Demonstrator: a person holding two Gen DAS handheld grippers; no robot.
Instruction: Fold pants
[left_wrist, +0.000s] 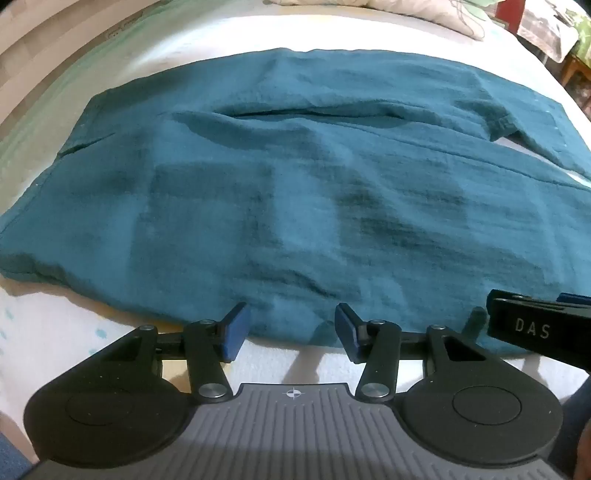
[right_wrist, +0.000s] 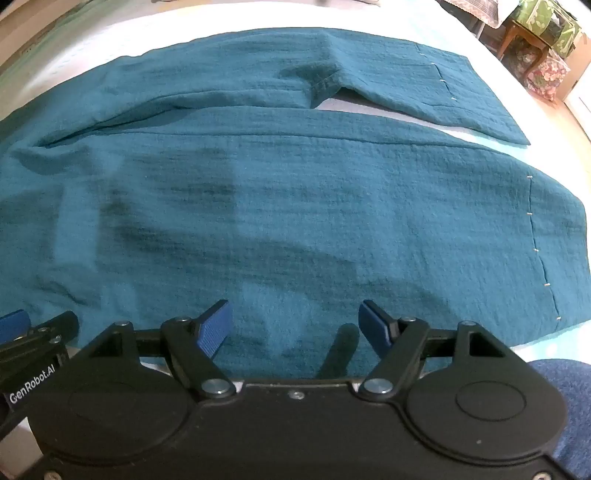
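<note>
Teal pants (left_wrist: 295, 166) lie spread flat on a white bed, with the waist end to the left and both legs running right. In the right wrist view the near leg (right_wrist: 295, 203) ends in a stitched hem (right_wrist: 554, 240), and the far leg (right_wrist: 443, 85) angles away behind it. My left gripper (left_wrist: 290, 325) is open over the pants' near edge, with nothing pinched between its blue pads. My right gripper (right_wrist: 295, 321) is open wider above the same edge further right, its pads clear of the cloth. Each gripper shows at the edge of the other's view: the right gripper (left_wrist: 535, 325) and the left gripper (right_wrist: 33, 332).
The white bed sheet (left_wrist: 314, 33) extends past the pants on all sides. Pillows (left_wrist: 424, 11) lie at the far end. Wooden furniture with patterned covers (right_wrist: 535, 44) stands beyond the bed at far right. A person's blue clothing (right_wrist: 569, 406) shows at the near right.
</note>
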